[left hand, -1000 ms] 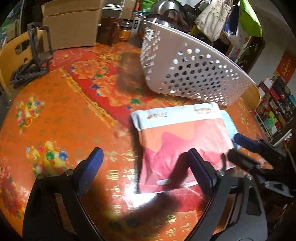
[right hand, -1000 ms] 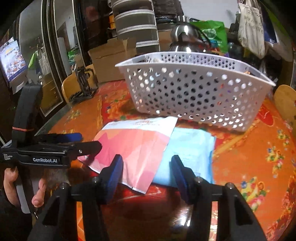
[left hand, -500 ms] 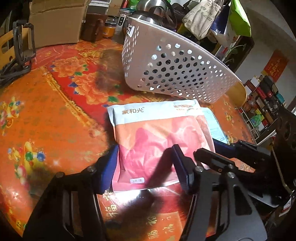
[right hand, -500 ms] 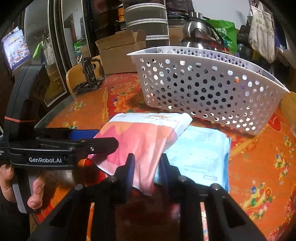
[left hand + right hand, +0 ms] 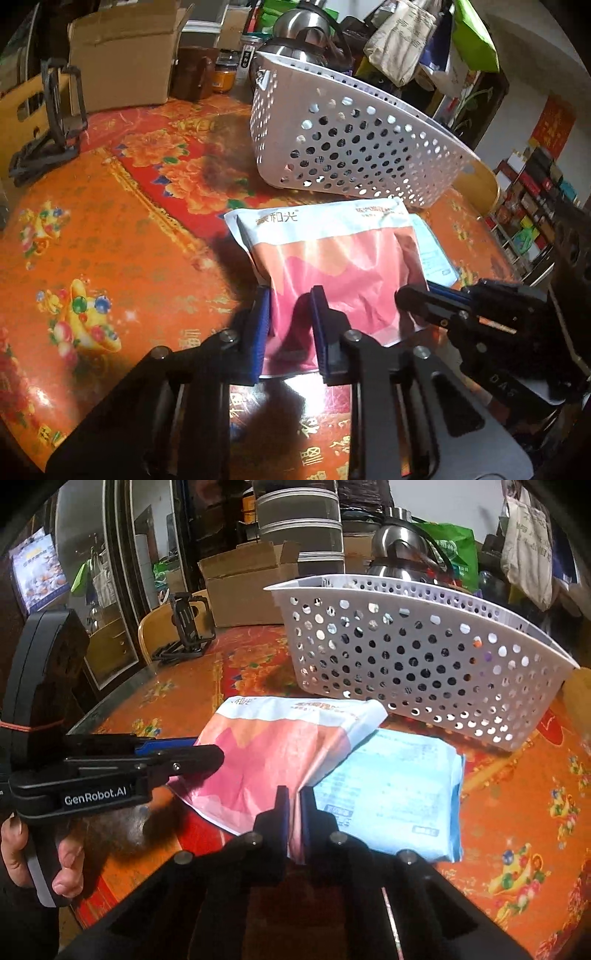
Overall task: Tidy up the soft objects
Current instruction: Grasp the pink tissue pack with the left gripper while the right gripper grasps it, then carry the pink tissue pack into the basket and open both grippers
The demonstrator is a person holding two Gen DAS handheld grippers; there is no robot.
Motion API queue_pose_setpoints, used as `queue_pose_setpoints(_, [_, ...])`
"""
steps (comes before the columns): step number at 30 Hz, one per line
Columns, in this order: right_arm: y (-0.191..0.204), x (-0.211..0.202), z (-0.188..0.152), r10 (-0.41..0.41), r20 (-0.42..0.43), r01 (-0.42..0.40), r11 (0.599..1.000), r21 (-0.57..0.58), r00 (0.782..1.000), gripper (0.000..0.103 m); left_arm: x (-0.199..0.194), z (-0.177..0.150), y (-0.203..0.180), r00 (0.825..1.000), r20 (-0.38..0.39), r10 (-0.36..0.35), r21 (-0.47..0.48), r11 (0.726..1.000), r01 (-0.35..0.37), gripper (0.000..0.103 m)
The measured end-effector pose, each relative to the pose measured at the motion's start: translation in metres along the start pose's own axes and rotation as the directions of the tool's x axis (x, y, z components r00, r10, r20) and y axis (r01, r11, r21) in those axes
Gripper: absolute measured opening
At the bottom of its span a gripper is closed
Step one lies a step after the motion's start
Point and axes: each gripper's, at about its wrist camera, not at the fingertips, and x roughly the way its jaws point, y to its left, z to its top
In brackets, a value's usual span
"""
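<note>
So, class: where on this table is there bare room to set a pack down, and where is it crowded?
Free: the orange tablecloth left of the pink pack, up to the black stand; also the patch right of the blue pack, below the white basket. Crowded: the far edge, with the cardboard box, jars and kettle, and around both packs.

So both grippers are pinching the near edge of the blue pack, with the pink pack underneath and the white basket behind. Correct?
Not quite: the packs are swapped. Both the left gripper and right gripper are shut on the pink pack, and the blue pack lies underneath, as the right wrist view shows. The white basket does stand behind.
</note>
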Motion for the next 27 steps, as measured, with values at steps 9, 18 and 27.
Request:
queue_pose_setpoints(9, [0.001, -0.011, -0.002, -0.014, 0.040, 0.014, 1.000, -0.009, 0.999, 0.003, -0.022, -0.003, -0.009, 0.997, 0.080, 0.010, 0.021, 1.000, -0.011, 0.014])
queue_pose_setpoints(18, [0.005, -0.050, 0.003, -0.025, 0.129, 0.028, 0.999, -0.021, 0.991, 0.003, -0.063, 0.009, -0.035, 0.984, 0.176, 0.009, 0.057, 0.998, -0.019, 0.014])
queue_pose_setpoints(27, [0.005, -0.103, 0.024, -0.058, 0.225, 0.068, 0.997, -0.038, 0.973, 0.003, -0.095, 0.050, -0.069, 0.969, 0.246, -0.024, 0.108, 0.994, -0.003, 0.014])
